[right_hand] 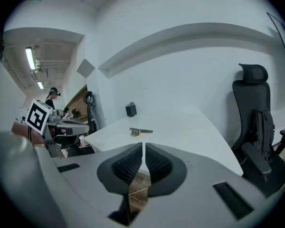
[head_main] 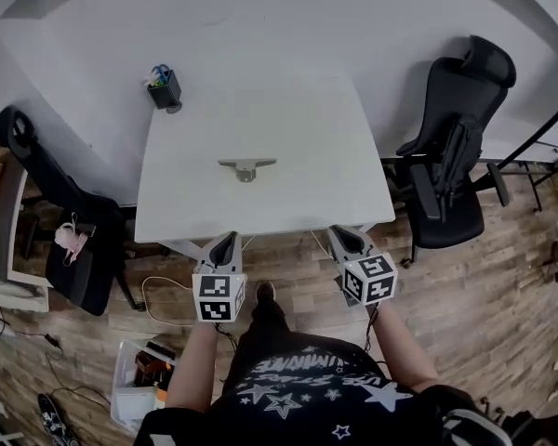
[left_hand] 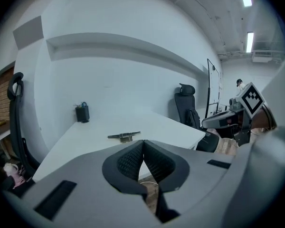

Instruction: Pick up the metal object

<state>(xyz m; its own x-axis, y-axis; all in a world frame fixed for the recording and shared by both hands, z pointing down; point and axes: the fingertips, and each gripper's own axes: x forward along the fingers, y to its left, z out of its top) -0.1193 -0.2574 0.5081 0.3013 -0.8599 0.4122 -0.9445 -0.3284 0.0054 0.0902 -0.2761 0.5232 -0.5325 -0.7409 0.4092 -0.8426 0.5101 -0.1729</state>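
A small grey metal object [head_main: 246, 166] with a long flat bar lies near the middle of the white table [head_main: 298, 119]. It also shows past the jaws in the left gripper view as the metal object [left_hand: 125, 136] and in the right gripper view as the metal object [right_hand: 140, 131]. My left gripper [head_main: 226, 238] hangs just off the table's near edge, left of centre, shut and empty [left_hand: 143, 141]. My right gripper [head_main: 344, 233] hangs off the same edge further right, its pads all but touching with nothing between them [right_hand: 143, 144]. Both are well short of the object.
A black pen holder [head_main: 164, 88] stands at the table's far left corner. A black office chair [head_main: 456, 156] is at the right of the table, another black chair [head_main: 65, 221] with a pink item at the left. A plastic box [head_main: 135, 379] and cables lie on the wooden floor.
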